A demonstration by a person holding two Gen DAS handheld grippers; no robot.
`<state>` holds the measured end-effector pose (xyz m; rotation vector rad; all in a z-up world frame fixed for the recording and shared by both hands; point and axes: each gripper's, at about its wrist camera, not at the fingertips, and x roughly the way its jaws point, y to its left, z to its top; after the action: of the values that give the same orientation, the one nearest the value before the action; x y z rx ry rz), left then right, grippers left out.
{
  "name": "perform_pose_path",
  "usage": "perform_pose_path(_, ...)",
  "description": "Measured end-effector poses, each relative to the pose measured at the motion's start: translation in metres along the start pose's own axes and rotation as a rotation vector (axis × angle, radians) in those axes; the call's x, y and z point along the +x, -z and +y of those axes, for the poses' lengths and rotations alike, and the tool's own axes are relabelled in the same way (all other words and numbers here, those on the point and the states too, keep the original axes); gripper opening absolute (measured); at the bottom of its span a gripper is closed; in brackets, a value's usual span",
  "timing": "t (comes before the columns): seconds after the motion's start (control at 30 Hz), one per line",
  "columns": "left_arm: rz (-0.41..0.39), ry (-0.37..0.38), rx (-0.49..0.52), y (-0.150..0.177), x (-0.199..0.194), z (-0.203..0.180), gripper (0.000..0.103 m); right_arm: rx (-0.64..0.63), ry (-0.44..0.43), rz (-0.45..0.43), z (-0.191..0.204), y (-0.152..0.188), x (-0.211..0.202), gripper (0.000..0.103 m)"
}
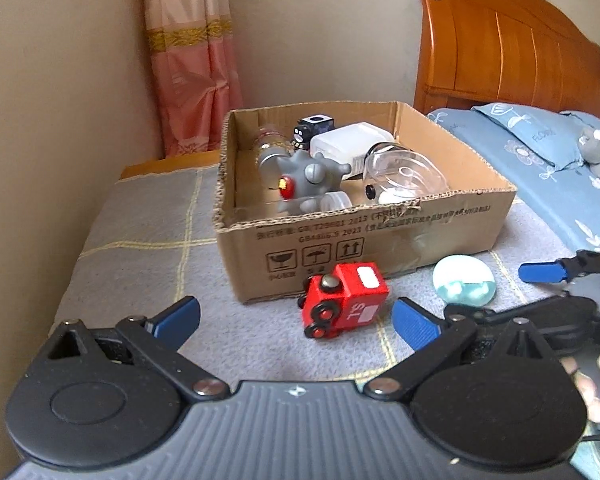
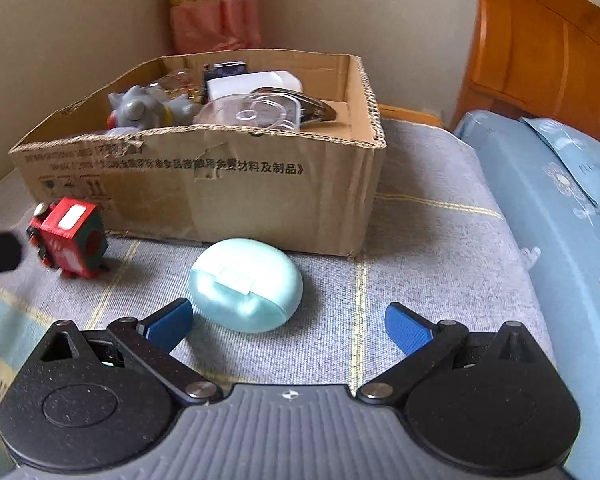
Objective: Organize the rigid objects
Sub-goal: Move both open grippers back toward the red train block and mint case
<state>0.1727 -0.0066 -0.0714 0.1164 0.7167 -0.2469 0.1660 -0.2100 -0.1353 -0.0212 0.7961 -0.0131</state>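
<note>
Home bedroom. Carved orange wooden headboard (image 1: 512, 40) against a plain beige wall (image 1: 320, 28), bed beside it with blue floral bedding (image 1: 540, 176) and a matching pillow (image 1: 532, 128). Pink curtain (image 1: 192, 60) with a gold band hangs in the corner. Work surface is a low piece of furniture covered in a grey plaid blanket (image 1: 140, 248), butted against the bed. On it, an open cardboard box (image 1: 380, 236) of household odds and ends, toys included. Domestic clutter, nothing industrial.
</note>
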Motion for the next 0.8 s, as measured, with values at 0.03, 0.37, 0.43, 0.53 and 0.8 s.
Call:
perform_pose_path(0.03, 0.002, 0.002, 0.003, -0.001, 0.003, -0.003, 0.099, -0.012, -0.014, 0.000, -0.002, 0.000, 0.000, 0.103)
perform_pose_path(0.37, 0.052, 0.045, 0.002, -0.003, 0.031, -0.018, 0.075, -0.041, -0.044, -0.016, -0.003, 0.002, -0.001, 0.103)
perform_pose_path(0.43, 0.056, 0.041, 0.009, -0.002, 0.035, -0.021, 0.064, -0.040, -0.043, -0.016, -0.003, 0.003, 0.000, 0.103)
perform_pose_path(0.53, 0.080, 0.048, 0.002, -0.002, 0.041, -0.021, 0.050, -0.041, -0.044, -0.017, -0.002, 0.003, 0.000, 0.103)
perform_pose_path(0.8, 0.076, 0.047, -0.016, 0.000, 0.039, -0.013, 0.049, -0.084, -0.089, -0.043, 0.011, 0.002, 0.004, 0.102)
